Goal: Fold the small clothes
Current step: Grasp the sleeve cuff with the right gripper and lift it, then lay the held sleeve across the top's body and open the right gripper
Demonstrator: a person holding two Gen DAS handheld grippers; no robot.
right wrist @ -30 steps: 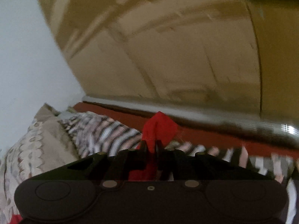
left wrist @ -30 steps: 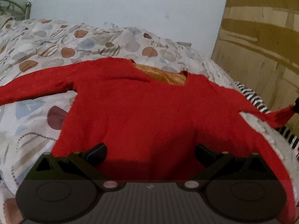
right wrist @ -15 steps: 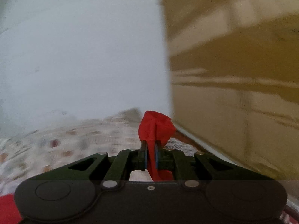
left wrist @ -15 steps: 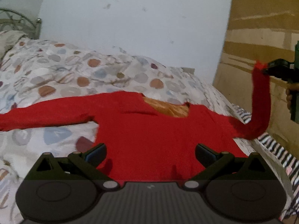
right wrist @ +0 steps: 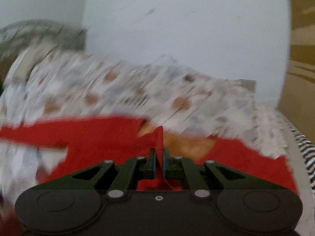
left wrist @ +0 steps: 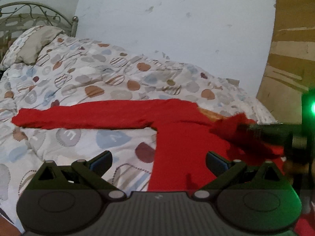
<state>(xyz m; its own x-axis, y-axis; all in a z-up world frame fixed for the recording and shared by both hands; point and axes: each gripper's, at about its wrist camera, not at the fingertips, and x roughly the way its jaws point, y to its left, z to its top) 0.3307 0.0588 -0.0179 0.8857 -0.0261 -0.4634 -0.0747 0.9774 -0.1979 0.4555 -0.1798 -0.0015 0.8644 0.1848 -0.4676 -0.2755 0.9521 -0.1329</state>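
Your left gripper hung wide open and empty over the near hem of the red sweater, which lay flat on the patterned duvet. Your right gripper was pinched shut on the right sleeve's cuff, already over the chest near the collar, so the right hand was nearer for laying it down. Farther off, the left sleeve stretched straight out leftward, its long axis across the bed. Against a second ago, the cuff had swung in from the bed's right edge
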